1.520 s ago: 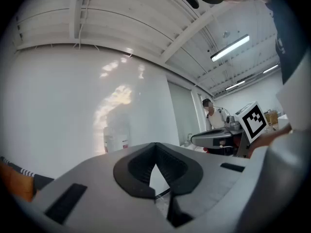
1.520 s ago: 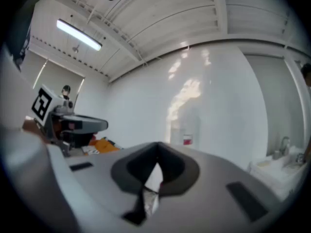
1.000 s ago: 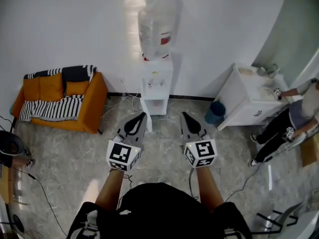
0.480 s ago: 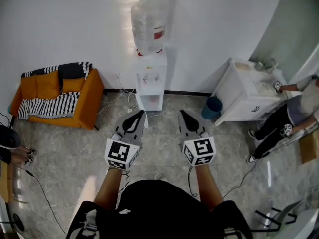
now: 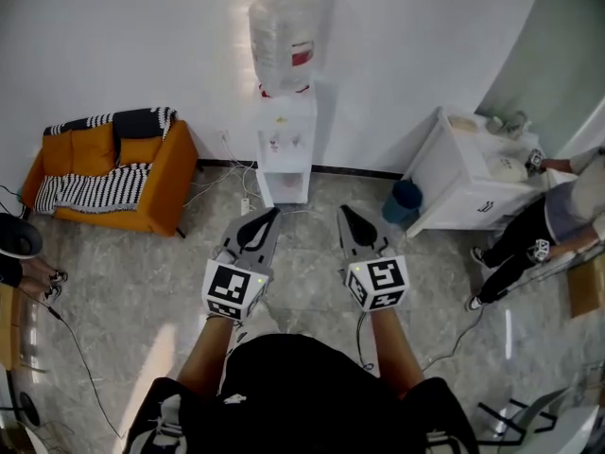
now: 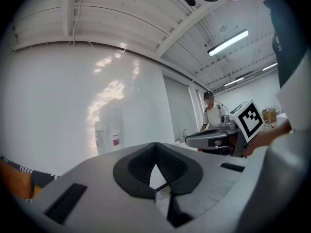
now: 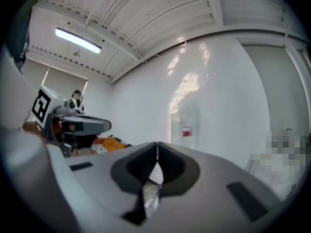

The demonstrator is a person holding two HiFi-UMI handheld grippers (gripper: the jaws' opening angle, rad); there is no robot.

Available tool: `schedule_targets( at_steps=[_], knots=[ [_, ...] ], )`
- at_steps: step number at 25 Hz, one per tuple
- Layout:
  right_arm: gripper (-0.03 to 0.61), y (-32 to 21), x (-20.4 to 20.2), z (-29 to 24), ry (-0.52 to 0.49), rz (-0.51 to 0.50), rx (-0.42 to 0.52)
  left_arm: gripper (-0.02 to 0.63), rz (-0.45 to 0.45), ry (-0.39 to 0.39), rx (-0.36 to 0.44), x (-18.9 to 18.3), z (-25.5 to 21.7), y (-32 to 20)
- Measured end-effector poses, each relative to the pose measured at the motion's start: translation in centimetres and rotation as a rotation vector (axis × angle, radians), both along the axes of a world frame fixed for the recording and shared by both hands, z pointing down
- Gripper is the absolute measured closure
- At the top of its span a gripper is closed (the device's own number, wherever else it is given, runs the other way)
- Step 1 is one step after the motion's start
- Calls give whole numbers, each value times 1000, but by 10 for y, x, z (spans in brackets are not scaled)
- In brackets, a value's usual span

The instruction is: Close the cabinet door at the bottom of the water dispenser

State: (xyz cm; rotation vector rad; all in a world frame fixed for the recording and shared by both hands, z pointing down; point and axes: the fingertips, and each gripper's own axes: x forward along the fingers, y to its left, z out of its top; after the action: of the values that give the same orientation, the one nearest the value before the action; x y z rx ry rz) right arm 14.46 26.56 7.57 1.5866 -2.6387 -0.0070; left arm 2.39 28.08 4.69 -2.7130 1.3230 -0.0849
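Observation:
The white water dispenser stands against the far wall with a clear bottle on top. Its bottom cabinet looks open, with a white door panel swung out on its left side; it is small at this distance. My left gripper and right gripper hover side by side over the floor, well short of the dispenser. Both are shut with nothing in them. The left gripper view shows its jaws met, and the right gripper view shows the same.
An orange sofa with a striped blanket sits left of the dispenser. A white cupboard and a blue bin stand to the right, beside a person. Cables trail on the floor near the dispenser.
Both grippers stay shut and side by side. The whole head view has shifted, so the dispenser now sits a little higher and further left.

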Motion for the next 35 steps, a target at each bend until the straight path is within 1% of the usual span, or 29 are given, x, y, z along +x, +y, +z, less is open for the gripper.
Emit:
schedule_targets(
  at_steps=[6, 12, 18, 23, 28, 31, 35],
  knots=[
    [545, -3, -2, 7, -9, -21, -9, 604, -32, -7, -12, -6, 5, -4],
    [545, -16, -4, 7, -7, -22, -9, 604, -39, 3, -7, -9, 6, -18],
    [545, -42, -8, 10, 1, -20, -11, 604, -38, 50, -36, -18, 10, -45],
    [545, -76, -17, 6, 22, -31, 8, 604, -55, 50, -33, -29, 12, -79],
    [545, -120, -32, 13, 26, -42, -2, 604, -68, 41, -26, -43, 15, -119],
    [545, -145, -43, 15, 34, -50, -8, 604, -82, 17, -31, -53, 20, -145],
    [545, -185, -58, 15, 39, -48, -25, 604, -69, -10, -39, -65, 23, -183]
  ],
)
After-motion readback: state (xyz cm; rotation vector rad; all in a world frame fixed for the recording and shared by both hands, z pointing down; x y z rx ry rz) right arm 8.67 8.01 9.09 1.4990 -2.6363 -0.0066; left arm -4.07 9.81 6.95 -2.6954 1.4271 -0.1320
